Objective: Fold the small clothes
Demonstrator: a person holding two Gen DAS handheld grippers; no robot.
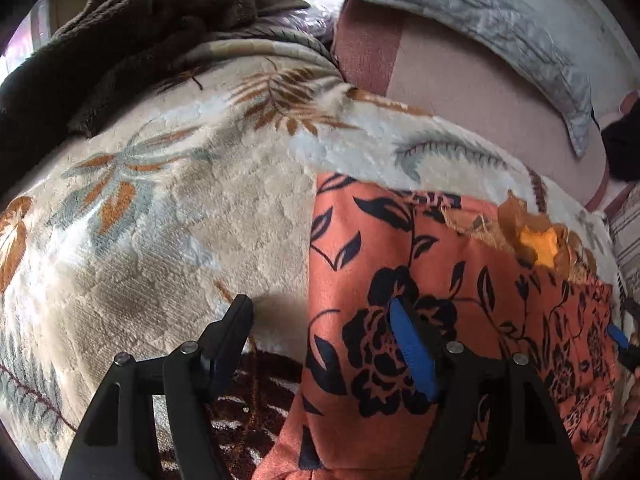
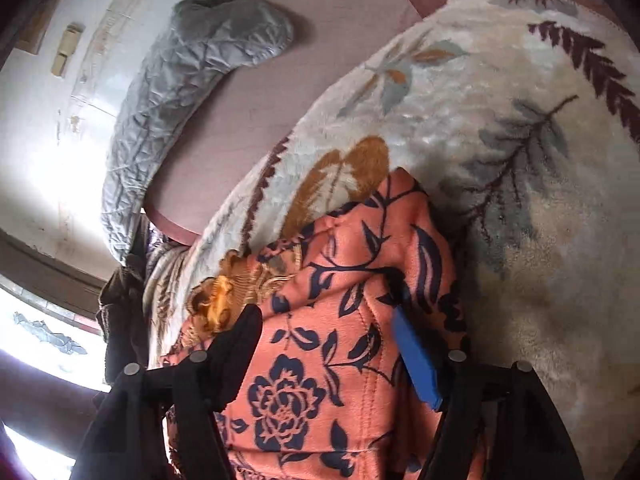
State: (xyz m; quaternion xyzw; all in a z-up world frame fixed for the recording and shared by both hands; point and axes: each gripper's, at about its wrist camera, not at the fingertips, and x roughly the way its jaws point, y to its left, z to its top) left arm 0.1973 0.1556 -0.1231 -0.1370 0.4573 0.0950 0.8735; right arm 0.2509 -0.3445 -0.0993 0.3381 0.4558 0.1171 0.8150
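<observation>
An orange garment with a dark floral print (image 1: 440, 288) lies flat on a cream leaf-patterned blanket (image 1: 180, 208). It has a gold lace patch (image 1: 536, 236) at its far edge. My left gripper (image 1: 320, 312) is open and hovers over the garment's left edge, one finger above the blanket and one above the cloth. The right gripper's blue fingertip (image 1: 618, 338) shows at the far right. In the right wrist view my right gripper (image 2: 328, 320) is open over the garment (image 2: 320, 360), and the lace patch (image 2: 224, 292) lies by its left finger.
A dark brown fleece (image 1: 132, 40) lies at the back left of the blanket. A grey quilted pillow (image 1: 480, 28) and a pink sheet (image 1: 460, 100) lie behind it. In the right wrist view the pillow (image 2: 180, 92) rests against a white wall (image 2: 60, 120).
</observation>
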